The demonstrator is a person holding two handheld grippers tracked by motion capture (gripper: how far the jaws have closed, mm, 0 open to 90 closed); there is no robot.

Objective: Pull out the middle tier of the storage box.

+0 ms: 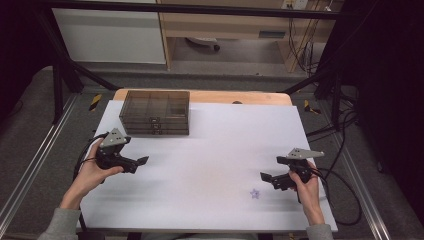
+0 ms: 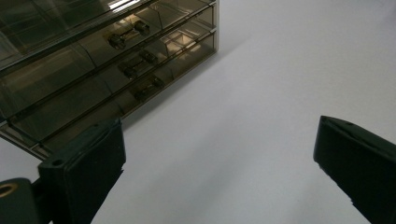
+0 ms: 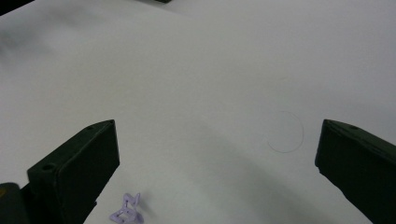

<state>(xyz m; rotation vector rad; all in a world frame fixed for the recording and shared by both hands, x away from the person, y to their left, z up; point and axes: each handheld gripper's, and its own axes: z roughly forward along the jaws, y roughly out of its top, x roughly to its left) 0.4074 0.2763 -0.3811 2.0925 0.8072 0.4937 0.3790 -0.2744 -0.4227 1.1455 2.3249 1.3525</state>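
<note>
Both my grippers, left [image 1: 141, 161] and right [image 1: 267, 176], are spread wide with nothing in them, purple clip [image 1: 255, 193] near my right one, smoky drawer box [image 1: 155, 112] by my left.

I see a big white sheet [image 1: 215, 150] on a wooden table [image 1: 240, 97]. A thin circle [image 3: 286, 132] is drawn on it. Black cables [image 1: 345, 165] lie on the floor [image 1: 30, 130].

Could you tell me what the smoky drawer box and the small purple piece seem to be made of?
The smoke-tinted transparent drawer box looks like glossy rigid plastic: see-through walls, bright glints. The small purple star-shaped piece seems translucent plastic, though it is too small to be sure.
</note>
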